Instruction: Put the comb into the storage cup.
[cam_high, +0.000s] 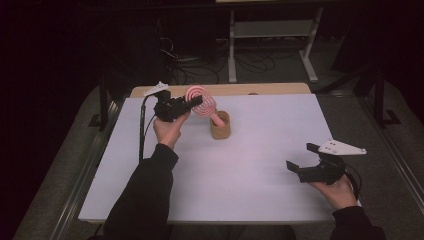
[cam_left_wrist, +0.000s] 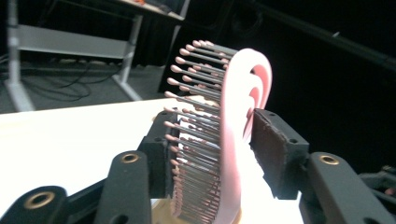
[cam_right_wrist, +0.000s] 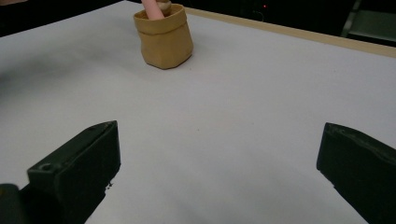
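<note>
Table: a big white table top (cam_high: 240, 170) with a tan wood strip along its far edge. The room around it is dark.
Left arm: a black sleeve (cam_high: 145, 195) comes in from the near edge and reaches up toward the far left part of the table.
Left hand: the left hand (cam_high: 169, 129) holds the left gripper (cam_high: 196, 101) up above the table, near the far edge.
Right hand: the right hand (cam_high: 340, 192) holds the right gripper (cam_high: 299, 157) by the near right corner of the table.
Cup: a small tan cup (cam_high: 220, 126) stands upright on the table, a bit left of the middle and closer to the far edge. It is well apart from the right gripper.
Brush: a pink round hairbrush (cam_high: 201, 101) stands with its handle down in the cup. Its head sticks up and leans to the left. In the left gripper view the head (cam_left_wrist: 233, 140) is seen edge-on, with rows of thin pins with pink tips.
Left gripper fingers: one jaw is on the pin side and one is on the smooth back, pinching the head of the brush between them.
Right gripper fingers: spread wide, with nothing between them, just bare table.
</note>
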